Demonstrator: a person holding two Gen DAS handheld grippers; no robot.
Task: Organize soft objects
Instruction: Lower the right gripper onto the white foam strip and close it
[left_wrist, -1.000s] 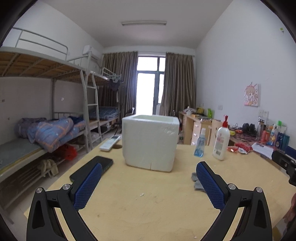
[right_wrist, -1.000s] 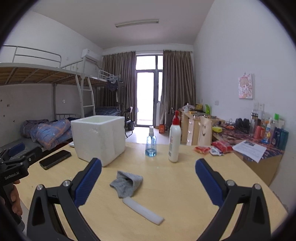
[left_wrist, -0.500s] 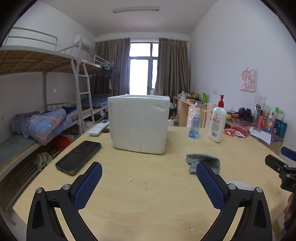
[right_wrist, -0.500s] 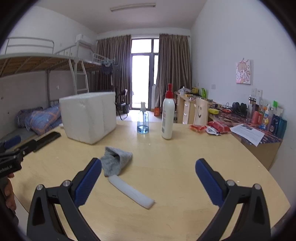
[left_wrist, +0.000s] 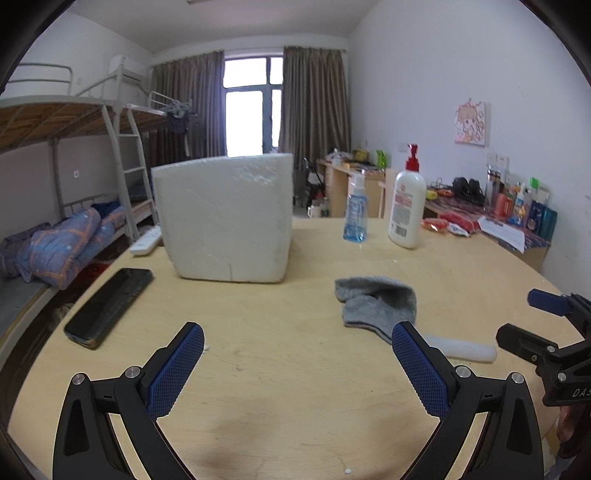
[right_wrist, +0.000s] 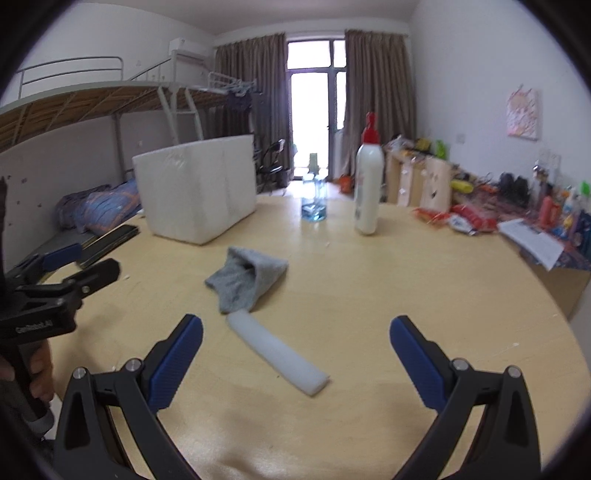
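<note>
Both grippers, left gripper (left_wrist: 297, 356) and right gripper (right_wrist: 295, 350), fingers spread, empty. Risk: grey sock (right_wrist: 247, 278) touches foam strip (right_wrist: 277, 356); a careless pinch may drag both.

Knitted grey sock (left_wrist: 376, 304) on smooth wooden table (left_wrist: 295, 387).

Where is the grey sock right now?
The grey sock lies crumpled mid-table in the right wrist view, ahead of the open right gripper, between the white foam box and the white foam stick.
</note>
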